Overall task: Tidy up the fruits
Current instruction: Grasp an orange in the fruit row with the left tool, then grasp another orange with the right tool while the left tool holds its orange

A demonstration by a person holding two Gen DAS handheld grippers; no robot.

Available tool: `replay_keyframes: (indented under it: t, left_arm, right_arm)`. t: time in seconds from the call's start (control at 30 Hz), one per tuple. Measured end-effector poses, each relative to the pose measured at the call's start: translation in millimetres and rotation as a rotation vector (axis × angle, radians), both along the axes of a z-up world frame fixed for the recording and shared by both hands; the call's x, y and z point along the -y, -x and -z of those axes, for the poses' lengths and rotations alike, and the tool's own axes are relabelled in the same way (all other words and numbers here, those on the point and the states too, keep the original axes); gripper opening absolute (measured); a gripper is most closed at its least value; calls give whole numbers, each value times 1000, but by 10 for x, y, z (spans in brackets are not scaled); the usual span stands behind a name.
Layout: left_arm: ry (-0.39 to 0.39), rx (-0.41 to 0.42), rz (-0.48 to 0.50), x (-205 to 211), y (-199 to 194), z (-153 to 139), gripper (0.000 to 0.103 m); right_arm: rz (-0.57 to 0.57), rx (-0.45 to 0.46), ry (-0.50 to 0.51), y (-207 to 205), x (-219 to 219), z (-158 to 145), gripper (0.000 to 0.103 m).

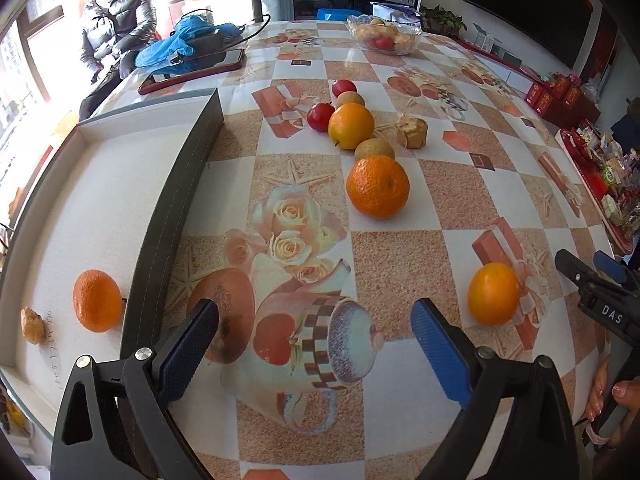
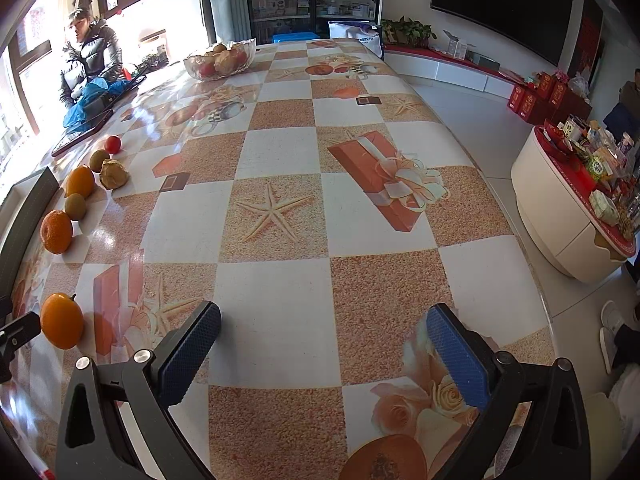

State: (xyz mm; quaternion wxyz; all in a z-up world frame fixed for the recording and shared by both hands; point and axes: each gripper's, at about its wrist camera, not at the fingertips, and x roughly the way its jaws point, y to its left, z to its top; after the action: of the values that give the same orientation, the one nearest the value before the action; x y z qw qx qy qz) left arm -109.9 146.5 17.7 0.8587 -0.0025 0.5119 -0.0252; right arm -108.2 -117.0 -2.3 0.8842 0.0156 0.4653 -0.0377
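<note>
Left wrist: left gripper [image 1: 314,328] spread, empty — box [image 1: 168,216] at table's left edge holds one tangerine [image 1: 97,301]; other fruit loose mid-table. Right wrist: right gripper [image 2: 324,334] spread, empty — orange [image 2: 62,321] near left edge.

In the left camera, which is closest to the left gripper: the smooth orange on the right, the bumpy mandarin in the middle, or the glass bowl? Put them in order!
From the left gripper:
1. Smooth orange, near right.
2. Bumpy mandarin, mid-table.
3. Glass bowl, far end.
</note>
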Motion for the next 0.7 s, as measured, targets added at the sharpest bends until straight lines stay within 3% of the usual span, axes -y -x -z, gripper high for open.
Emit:
replay_keyframes:
  t: [0.23, 0.43, 0.53, 0.57, 0.7]
  left_arm:
    - [15, 32, 35, 181, -368, -160, 93]
    - [13, -36, 22, 279, -667, 17, 65]
    - [0, -16, 15, 296, -705, 36, 54]
    - [7, -12, 18, 294, -706, 29, 42]
    - [10, 0, 15, 245, -628, 33, 41]
  right_arm:
    - [0, 0, 0, 1, 1, 1, 103]
    - [0, 1, 0, 2, 0, 3, 103]
    - [0, 1, 0, 3, -2, 4, 103]
    - [-1, 1, 0, 2, -1, 5, 103]
    - [0, 1, -1, 4, -2, 7, 103]
